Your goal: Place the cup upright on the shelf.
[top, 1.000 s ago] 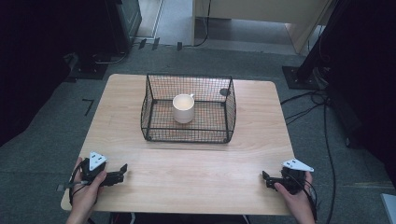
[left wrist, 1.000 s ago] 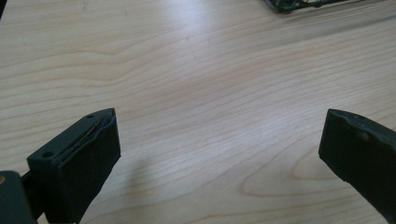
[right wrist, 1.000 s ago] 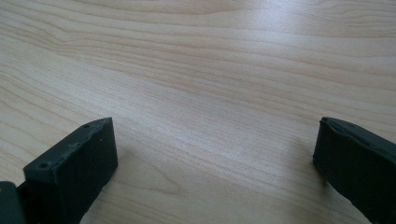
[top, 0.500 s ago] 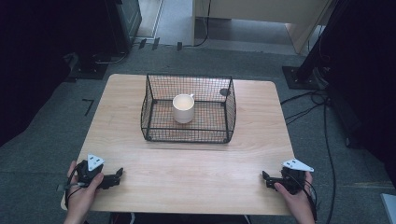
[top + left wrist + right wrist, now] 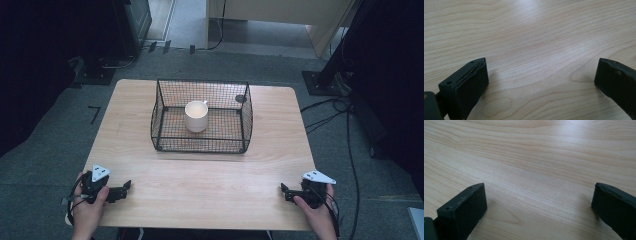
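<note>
A black wire basket (image 5: 202, 145) stands on the far middle of the wooden table (image 5: 200, 180), and a white mug (image 5: 196, 115) sits upright inside it. A small dark round object (image 5: 240, 98) lies in the basket's far right corner. My left gripper (image 5: 126, 189) rests low at the table's near left corner, held by a hand, jaws pointing right. In the left gripper view its jaws stand wide apart over bare wood, so it is open (image 5: 541, 75). My right gripper (image 5: 284, 192) sits at the near right corner, jaws pointing left, likewise open (image 5: 539, 197) over bare wood.
Cables (image 5: 345, 115) trail across the grey floor to the right of the table. Dark equipment and stands (image 5: 125, 25) sit beyond the far edge. Bare wood lies between the two grippers and the basket.
The left hand and its gripper have drawn slightly back toward the near edge and a little lower. The right gripper, basket and mug stay where they were.
</note>
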Tool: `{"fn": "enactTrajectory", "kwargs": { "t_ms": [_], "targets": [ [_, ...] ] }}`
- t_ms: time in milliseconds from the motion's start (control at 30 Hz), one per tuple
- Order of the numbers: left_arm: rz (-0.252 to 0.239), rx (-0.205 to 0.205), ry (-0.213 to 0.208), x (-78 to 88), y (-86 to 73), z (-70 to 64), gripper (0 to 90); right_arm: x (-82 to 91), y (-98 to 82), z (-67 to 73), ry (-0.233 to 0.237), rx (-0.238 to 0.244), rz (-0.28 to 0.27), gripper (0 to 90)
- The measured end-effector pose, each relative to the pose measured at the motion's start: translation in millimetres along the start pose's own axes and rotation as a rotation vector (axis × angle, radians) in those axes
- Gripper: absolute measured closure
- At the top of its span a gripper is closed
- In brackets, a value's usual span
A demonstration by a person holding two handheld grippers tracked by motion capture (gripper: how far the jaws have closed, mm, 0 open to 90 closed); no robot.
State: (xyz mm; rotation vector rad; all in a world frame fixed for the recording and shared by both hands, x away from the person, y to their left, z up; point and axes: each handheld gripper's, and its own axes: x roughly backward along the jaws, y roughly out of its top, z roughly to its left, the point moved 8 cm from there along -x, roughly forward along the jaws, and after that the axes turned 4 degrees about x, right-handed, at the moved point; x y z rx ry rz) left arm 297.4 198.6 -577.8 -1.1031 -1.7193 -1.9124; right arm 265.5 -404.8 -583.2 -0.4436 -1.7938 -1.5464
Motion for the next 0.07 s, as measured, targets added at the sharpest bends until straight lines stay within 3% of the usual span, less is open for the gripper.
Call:
{"fn": "enactTrajectory", "kwargs": {
  "t_ms": [67],
  "targets": [
    [0.001, -0.002, 0.000, -0.3, 0.4, -0.1, 0.0, 0.0, 0.1, -0.4, -0.005, -0.005, 0.001, 0.0]
  ]
}}
